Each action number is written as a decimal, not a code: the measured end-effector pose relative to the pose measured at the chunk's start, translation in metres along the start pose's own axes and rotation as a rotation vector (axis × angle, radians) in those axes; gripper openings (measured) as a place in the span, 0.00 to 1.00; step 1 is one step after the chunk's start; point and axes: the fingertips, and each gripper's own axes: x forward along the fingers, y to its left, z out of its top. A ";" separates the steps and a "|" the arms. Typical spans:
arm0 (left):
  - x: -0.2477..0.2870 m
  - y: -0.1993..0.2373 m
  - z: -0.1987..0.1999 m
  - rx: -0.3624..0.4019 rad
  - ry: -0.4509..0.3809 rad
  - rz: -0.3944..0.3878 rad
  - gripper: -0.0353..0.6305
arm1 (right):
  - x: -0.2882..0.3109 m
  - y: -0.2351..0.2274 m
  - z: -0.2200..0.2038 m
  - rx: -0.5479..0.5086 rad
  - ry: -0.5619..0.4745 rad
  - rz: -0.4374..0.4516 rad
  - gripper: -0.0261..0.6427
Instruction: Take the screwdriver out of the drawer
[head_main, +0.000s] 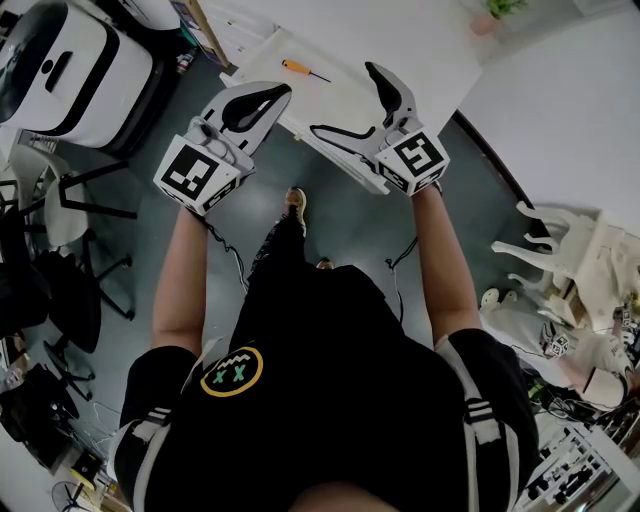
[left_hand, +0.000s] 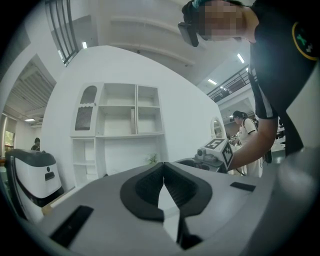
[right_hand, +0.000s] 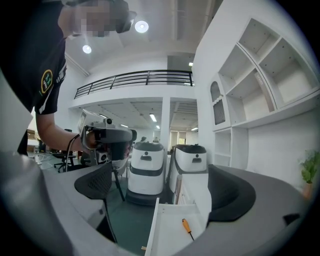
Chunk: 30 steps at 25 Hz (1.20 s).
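Note:
An orange-handled screwdriver (head_main: 300, 70) lies in the open white drawer (head_main: 335, 100). The right gripper view shows the screwdriver (right_hand: 186, 227) below and between the jaws, on the floor of the drawer (right_hand: 152, 227). My right gripper (head_main: 343, 100) hangs open above the drawer's front, with nothing between its fingers (right_hand: 95, 182). My left gripper (head_main: 278, 95) is held at the drawer's left, its black pads (left_hand: 150, 187) pressed together on nothing. Both grippers stay apart from the screwdriver.
White machines (head_main: 70, 60) stand on the floor at the left, with dark chairs (head_main: 60, 200) nearby. White furniture parts (head_main: 570, 260) pile up at the right. A white shelf unit (left_hand: 120, 120) stands against the wall. The person's legs and a shoe (head_main: 294, 203) are below the drawer.

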 end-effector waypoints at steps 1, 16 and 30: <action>0.001 0.003 -0.001 -0.001 0.000 -0.002 0.08 | 0.002 -0.002 -0.002 0.001 0.005 0.000 0.91; 0.023 0.053 -0.024 -0.020 0.022 -0.008 0.08 | 0.061 -0.047 -0.066 0.013 0.120 0.041 0.91; 0.045 0.102 -0.051 -0.032 0.039 -0.013 0.08 | 0.121 -0.090 -0.173 0.018 0.317 0.109 0.91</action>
